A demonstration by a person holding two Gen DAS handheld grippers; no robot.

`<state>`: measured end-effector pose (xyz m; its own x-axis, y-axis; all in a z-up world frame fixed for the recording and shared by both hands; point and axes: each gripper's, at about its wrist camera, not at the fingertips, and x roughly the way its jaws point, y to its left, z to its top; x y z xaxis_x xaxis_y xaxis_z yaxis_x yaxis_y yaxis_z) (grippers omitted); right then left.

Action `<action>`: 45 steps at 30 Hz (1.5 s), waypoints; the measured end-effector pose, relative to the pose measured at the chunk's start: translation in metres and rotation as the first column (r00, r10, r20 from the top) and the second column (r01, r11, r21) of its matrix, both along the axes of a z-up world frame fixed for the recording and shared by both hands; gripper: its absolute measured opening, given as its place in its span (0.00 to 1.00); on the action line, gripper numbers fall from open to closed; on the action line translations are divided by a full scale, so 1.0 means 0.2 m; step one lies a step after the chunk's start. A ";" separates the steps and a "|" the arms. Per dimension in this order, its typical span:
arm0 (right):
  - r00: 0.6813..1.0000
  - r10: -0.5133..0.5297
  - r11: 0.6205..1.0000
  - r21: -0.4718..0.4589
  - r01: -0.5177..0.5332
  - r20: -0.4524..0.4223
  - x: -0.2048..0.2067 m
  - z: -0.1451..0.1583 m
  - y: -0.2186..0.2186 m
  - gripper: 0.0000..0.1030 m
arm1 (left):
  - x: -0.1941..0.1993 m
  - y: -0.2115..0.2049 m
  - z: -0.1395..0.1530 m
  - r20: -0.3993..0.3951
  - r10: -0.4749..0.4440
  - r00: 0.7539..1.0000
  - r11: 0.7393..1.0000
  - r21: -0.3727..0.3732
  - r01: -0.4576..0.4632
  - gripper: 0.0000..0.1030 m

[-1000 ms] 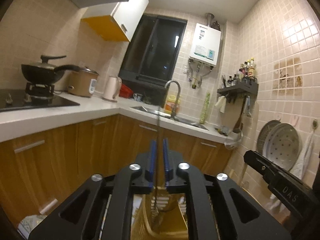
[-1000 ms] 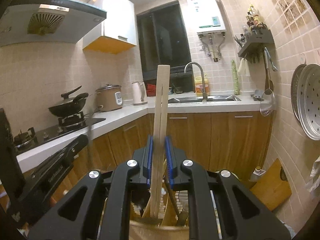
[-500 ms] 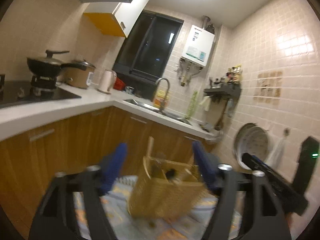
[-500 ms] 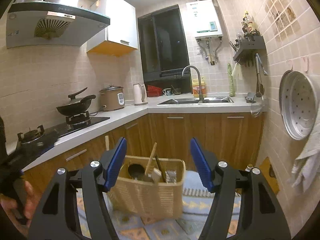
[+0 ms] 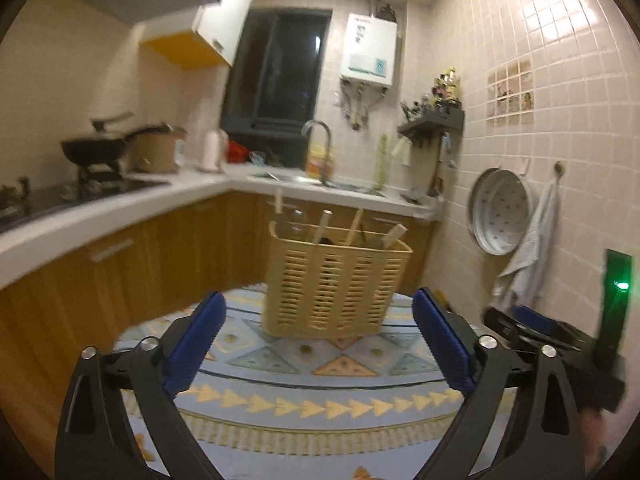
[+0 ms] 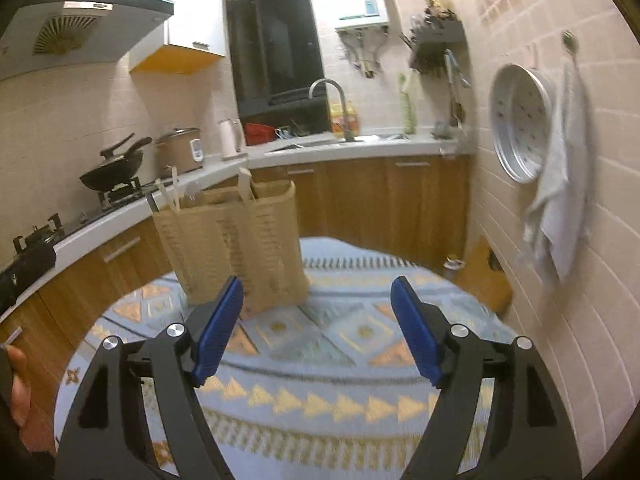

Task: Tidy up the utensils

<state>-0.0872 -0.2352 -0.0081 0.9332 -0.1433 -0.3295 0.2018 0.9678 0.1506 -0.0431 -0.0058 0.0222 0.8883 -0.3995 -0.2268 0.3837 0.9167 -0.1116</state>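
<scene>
A tan slotted utensil basket [image 5: 336, 288] stands upright on a round worktop covered with a blue patterned cloth [image 5: 320, 380], toward the far side of it. Several utensils [image 5: 352, 232] stick up out of the basket — wooden handles and what looks like a dark one, leaning at different angles; the picture is too blurred to tell each kind.

The left hand-held gripper [image 5: 320, 344] hangs near the cloth with its blue pads [image 5: 196, 340] spread wide and still opening; nothing is between them, and the basket sits beyond the fingertips, apart from them. At the right edge of the left wrist view the right hand-held gripper [image 5: 532, 328] shows as a black body with a small green light beside it.

In the right wrist view the right hand-held gripper [image 6: 316, 328] is likewise released, jaws opening, empty between its blue pads [image 6: 416, 336]. From here the basket [image 6: 232, 248] lies to the far left, its near corner just behind the left pad in the picture but not touching it. Part of a hand [image 6: 18, 384] shows at the left edge.

Behind the worktop run wooden cabinets [image 6: 384, 200] under a white counter [image 6: 352, 146] with a sink tap [image 6: 332, 100], a black wok [image 6: 112, 168] on the stove and a rice cooker [image 6: 180, 152]. On the right tiled wall hang a perforated metal tray [image 6: 520, 124] and a grey towel [image 6: 560, 184].
</scene>
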 end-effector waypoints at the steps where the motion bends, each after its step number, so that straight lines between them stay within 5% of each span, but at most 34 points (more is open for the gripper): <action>1: 1.000 -0.013 1.000 -0.007 0.013 0.008 -0.02 -0.01 0.01 0.73 | -0.01 -0.01 -0.01 0.013 0.019 1.000 1.000 0.019 -0.020 0.90; 11: 0.995 -0.064 0.985 -0.153 0.076 0.080 -0.12 -0.07 0.16 0.80 | -0.06 -0.03 -0.14 0.067 0.104 0.992 0.995 0.002 -0.104 0.89; 34: 0.997 -0.074 0.994 -0.076 0.074 -0.003 -0.02 -0.12 0.10 0.80 | -0.02 -0.08 -0.20 0.040 0.113 0.993 0.987 0.107 -0.117 0.92; 45: 0.996 -0.087 0.989 -0.118 0.086 -0.004 -0.02 -0.13 0.13 0.85 | -0.02 -0.09 -0.22 0.031 0.080 0.996 0.991 0.104 -0.083 0.93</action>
